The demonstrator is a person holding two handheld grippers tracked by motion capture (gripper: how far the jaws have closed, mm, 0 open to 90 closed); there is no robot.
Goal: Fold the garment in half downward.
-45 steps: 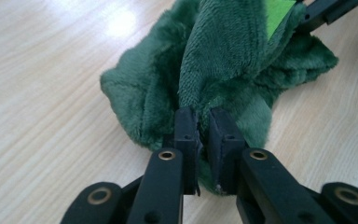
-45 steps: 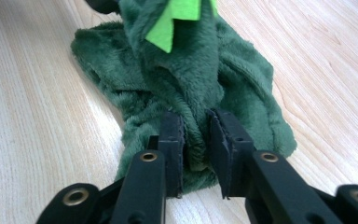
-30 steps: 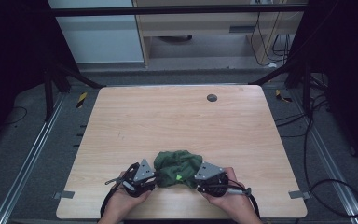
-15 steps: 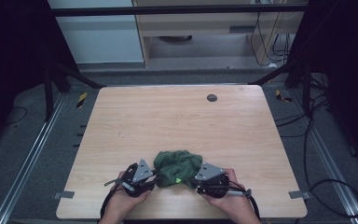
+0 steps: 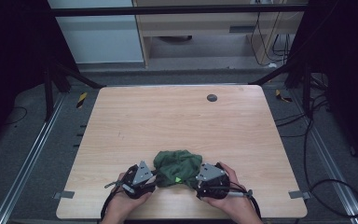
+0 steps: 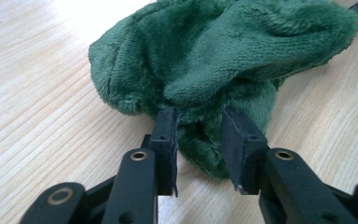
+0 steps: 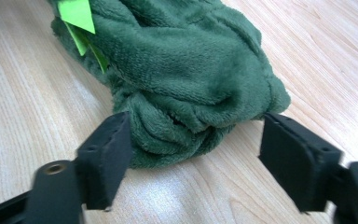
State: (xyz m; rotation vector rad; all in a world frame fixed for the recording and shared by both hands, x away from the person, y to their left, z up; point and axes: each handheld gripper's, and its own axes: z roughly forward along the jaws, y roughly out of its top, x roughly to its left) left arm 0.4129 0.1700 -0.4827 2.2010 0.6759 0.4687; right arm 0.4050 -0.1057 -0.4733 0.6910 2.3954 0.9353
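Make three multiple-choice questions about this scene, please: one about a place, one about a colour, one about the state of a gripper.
1. Where on the wooden table does the plush cloth lie?
A. near the person's edge
B. at the far edge
C. at the far left corner

2. What colour is the small tag on the cloth?
A. red
B. bright green
C. white

3. How do the jaws of the right gripper stand?
A. clamped shut on the cloth
B. wide apart, one on each side of a fold
C. shut on the table edge

Answers: 1 A, the cloth sits between the two hands at the near edge. 2 B, the tag shows bright green against the dark fabric. 3 B, a broad gap shows between the jaws.
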